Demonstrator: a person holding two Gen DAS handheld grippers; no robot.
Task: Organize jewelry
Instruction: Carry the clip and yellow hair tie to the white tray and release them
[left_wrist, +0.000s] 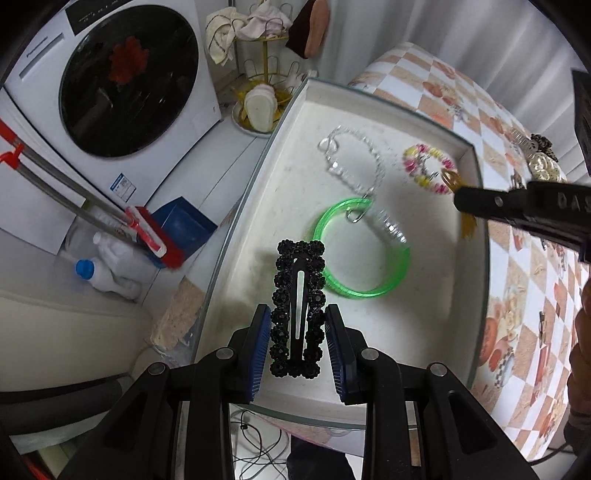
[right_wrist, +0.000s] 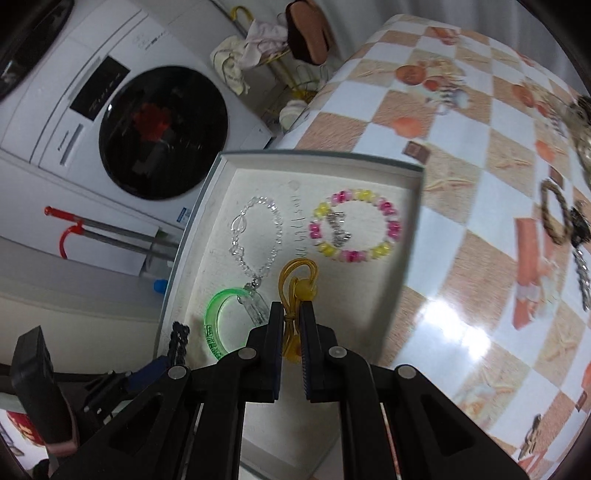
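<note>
Left wrist view: the left gripper (left_wrist: 297, 334) clamps a black beaded hair clip (left_wrist: 297, 310) between its blue pads, hanging over the near end of the white tray (left_wrist: 258, 173). In the tray's middle lies a green bangle (left_wrist: 360, 251), a clear bead chain (left_wrist: 354, 162) draped across its rim and running toward the far end. By the tray's right wall sits a pink-and-yellow bead bracelet (left_wrist: 428, 168). The right gripper (left_wrist: 460, 199) reaches in over that right wall.

Right wrist view: its jaws stand nearly together, pinching a yellow elastic cord (right_wrist: 295, 284) with a bead on it, above the tray's near end, just beside the bangle (right_wrist: 218, 325). More jewelry (right_wrist: 561, 221) lies scattered on the checkered tablecloth (right_wrist: 461, 240) beyond the tray, toward the table's right edge.
</note>
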